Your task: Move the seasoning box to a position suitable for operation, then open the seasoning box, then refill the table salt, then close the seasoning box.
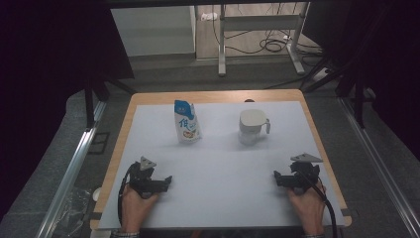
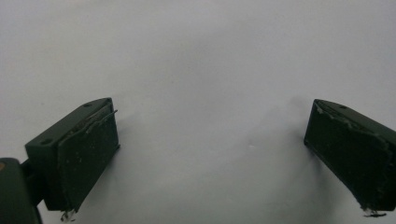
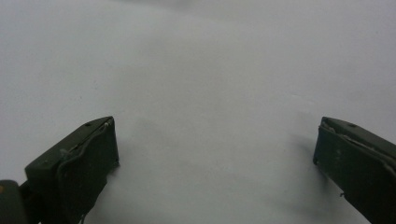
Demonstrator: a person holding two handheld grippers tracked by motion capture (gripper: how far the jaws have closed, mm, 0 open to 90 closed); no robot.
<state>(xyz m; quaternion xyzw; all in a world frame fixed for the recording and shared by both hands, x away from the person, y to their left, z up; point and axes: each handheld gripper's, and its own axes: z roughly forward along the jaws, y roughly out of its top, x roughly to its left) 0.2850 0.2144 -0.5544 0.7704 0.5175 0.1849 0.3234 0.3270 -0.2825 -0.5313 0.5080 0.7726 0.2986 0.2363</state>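
Resting low on the white sheet covering the wooden table (image 1: 130, 115), near its near left corner: left tongs (image 1: 167, 181), black, gripped from behind by the person's left hand (image 1: 135, 207), jaws pointing toward the table's middle. Standing wide apart in the left gripper view, left tongs (image 2: 211, 154) framing nothing but bare white sheet, pads (image 2: 86, 161) touching nothing.

Sitting near the near right corner: right tongs (image 1: 276, 177), black, held by the right hand (image 1: 308, 208), jaws also pointing toward the middle. Gaping wide in the right gripper view too, right tongs (image 3: 215, 163) holding nothing, plain white surface lying between.

Standing upright toward the far edge, left of centre: blue-and-white soft plastic pouch with printed lettering (image 1: 186, 121), leaning slightly, well apart from the left tongs. Standing to its right, also toward the far edge: white lidded plastic jug with a side handle (image 1: 252, 126), handle pointing at the right edge, well apart from the right tongs. Keeping clear of each other, pouch and jug, with open sheet between.
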